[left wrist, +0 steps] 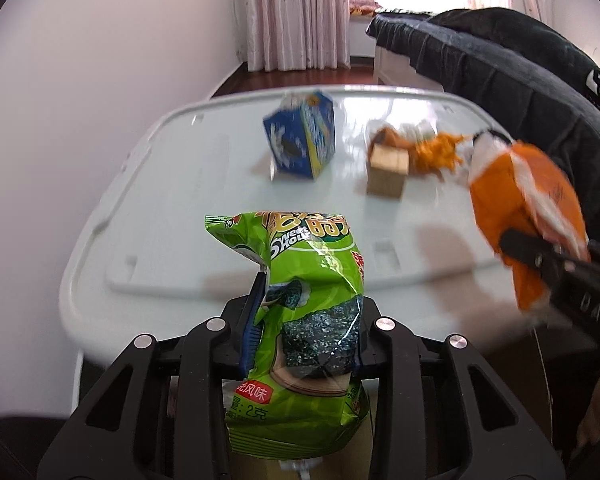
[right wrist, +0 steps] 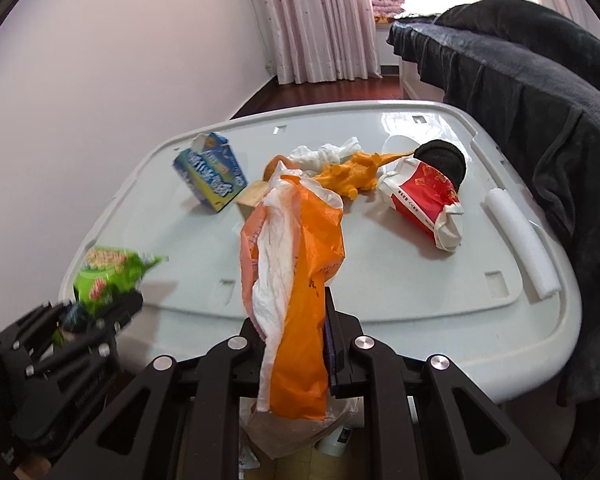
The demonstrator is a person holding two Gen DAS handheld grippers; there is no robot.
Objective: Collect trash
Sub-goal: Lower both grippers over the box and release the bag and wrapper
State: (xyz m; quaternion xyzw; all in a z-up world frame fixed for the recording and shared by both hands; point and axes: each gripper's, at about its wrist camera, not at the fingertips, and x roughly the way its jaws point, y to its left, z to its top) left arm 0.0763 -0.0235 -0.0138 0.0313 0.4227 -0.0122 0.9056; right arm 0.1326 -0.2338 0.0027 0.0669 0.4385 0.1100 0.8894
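Note:
My left gripper [left wrist: 300, 312] is shut on a green seaweed snack bag [left wrist: 308, 320] and holds it upright above the near edge of the white table [left wrist: 180, 184]. The bag also shows in the right wrist view [right wrist: 112, 276]. My right gripper [right wrist: 296, 332] is shut on an orange and white plastic bag [right wrist: 296, 264], held over the near table edge; it shows in the left wrist view [left wrist: 528, 216] at the right. On the table lie a blue carton [right wrist: 210, 172], a red and white packet [right wrist: 428, 196] and crumpled white tissue [right wrist: 324, 154].
An orange toy dinosaur [right wrist: 352, 174], a small wooden block [left wrist: 388, 172], a black round thing [right wrist: 442, 158] and a white foam roll [right wrist: 524, 244] are on the table. A dark jacket [right wrist: 540, 92] hangs at the right. Bagged trash [right wrist: 296, 432] lies below the table edge.

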